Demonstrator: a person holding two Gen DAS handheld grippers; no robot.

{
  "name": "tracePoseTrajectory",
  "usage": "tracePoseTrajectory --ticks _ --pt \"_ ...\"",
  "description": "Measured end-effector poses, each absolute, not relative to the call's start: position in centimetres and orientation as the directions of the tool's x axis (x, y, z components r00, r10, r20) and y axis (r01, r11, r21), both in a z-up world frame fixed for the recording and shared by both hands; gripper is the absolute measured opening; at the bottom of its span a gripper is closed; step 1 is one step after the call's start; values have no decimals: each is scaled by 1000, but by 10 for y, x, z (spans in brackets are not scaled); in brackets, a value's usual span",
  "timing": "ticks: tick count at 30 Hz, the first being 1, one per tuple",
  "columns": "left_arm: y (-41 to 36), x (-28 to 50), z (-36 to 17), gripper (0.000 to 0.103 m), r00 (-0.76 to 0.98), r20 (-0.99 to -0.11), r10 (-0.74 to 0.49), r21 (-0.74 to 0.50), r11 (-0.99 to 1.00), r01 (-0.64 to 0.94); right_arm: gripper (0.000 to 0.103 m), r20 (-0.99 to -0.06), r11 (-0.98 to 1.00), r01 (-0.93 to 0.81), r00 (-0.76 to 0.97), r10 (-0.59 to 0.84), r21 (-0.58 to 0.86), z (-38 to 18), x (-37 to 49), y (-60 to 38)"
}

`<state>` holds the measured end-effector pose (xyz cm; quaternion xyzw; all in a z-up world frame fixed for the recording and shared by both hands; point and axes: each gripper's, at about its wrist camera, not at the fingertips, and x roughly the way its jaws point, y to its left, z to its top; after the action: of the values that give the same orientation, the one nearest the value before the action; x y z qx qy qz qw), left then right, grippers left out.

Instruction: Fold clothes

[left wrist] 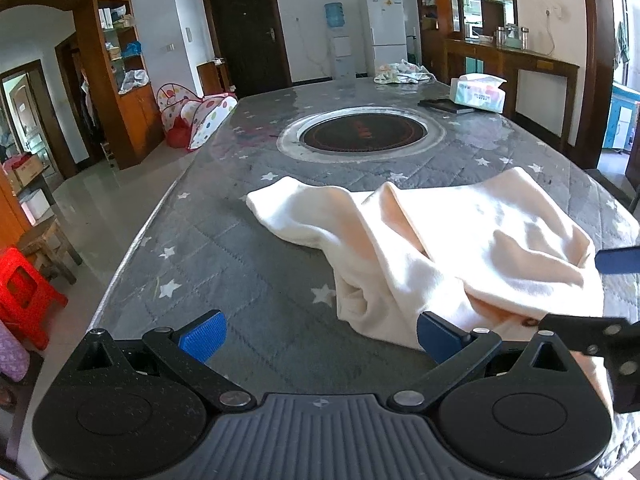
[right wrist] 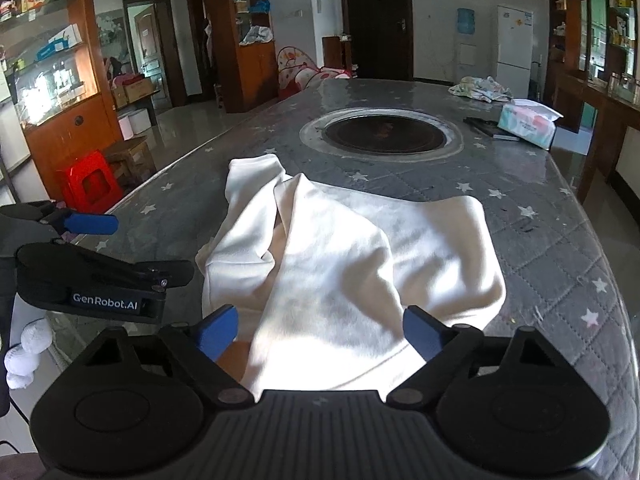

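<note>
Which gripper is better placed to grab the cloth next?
Likely right. The right gripper has the cloth between its open jaws; the left gripper spans mostly bare table.

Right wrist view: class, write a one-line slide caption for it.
Open right tongs poised over a rumpled cream garment on the star-patterned table, the left tongs alongside.

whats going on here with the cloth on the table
A person is folding clothes with a handheld gripper in each hand. A cream garment lies rumpled on the grey star-patterned table. The left gripper and the right gripper both stand open at the garment's near edge, and neither pinches it. No neat fold shows yet.
</note>
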<state>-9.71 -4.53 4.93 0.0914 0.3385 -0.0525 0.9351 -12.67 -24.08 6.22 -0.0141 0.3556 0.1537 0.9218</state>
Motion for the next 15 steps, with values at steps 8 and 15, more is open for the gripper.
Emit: tracePoseTrajectory --ticks 8,15 --pt "-45 -79 53 99 758 -646 -95 87 977 196 72 -684 930 -356 658 316 88 53 -106 -230" --pt "-52 -65 53 86 736 -651 -183 33 963 268 52 -697 922 -368 631 340 117 46 -93 -229"
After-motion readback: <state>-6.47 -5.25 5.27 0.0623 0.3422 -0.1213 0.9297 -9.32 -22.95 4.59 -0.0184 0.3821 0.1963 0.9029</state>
